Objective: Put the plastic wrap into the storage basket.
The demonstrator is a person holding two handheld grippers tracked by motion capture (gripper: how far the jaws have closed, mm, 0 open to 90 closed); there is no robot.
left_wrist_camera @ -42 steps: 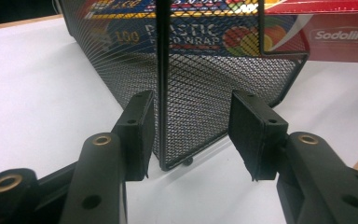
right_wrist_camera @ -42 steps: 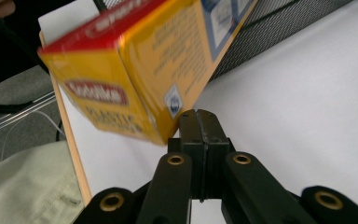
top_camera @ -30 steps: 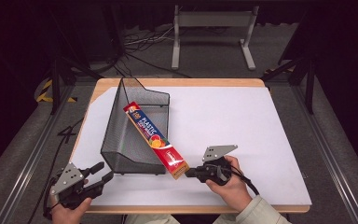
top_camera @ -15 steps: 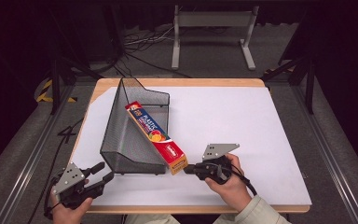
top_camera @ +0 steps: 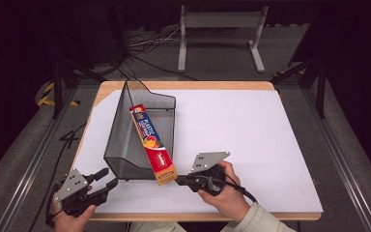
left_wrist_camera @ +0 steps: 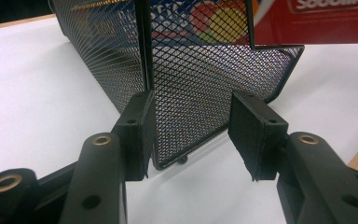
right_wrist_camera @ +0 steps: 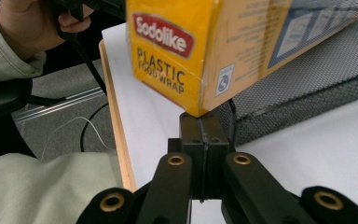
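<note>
A long orange box of plastic food wrap [top_camera: 152, 142] lies slanted across a black wire-mesh basket [top_camera: 121, 140], its near end jutting over the basket's front edge. My right gripper [top_camera: 178, 181] is shut with nothing between its jaws, and its tips touch the lower corner of the box [right_wrist_camera: 205, 51]. The right gripper [right_wrist_camera: 205, 123] sits just in front of the basket [right_wrist_camera: 307, 93]. At the table's front left, my left gripper [top_camera: 107, 178] points at the basket's near corner. In the left gripper view, the left gripper [left_wrist_camera: 191, 135] stands open and holds nothing, with the basket's mesh wall [left_wrist_camera: 191, 84] just beyond its pads.
The white table top [top_camera: 251, 130] is bare to the right of the basket. Its wooden front edge [right_wrist_camera: 119, 140] runs close under my right hand. A metal stand [top_camera: 220, 29] and cables lie on the dark floor behind the table.
My right gripper has moved left and slightly up, pushing the box's near end. The box now lies steeper and farther over the basket. The left gripper has stayed put.
</note>
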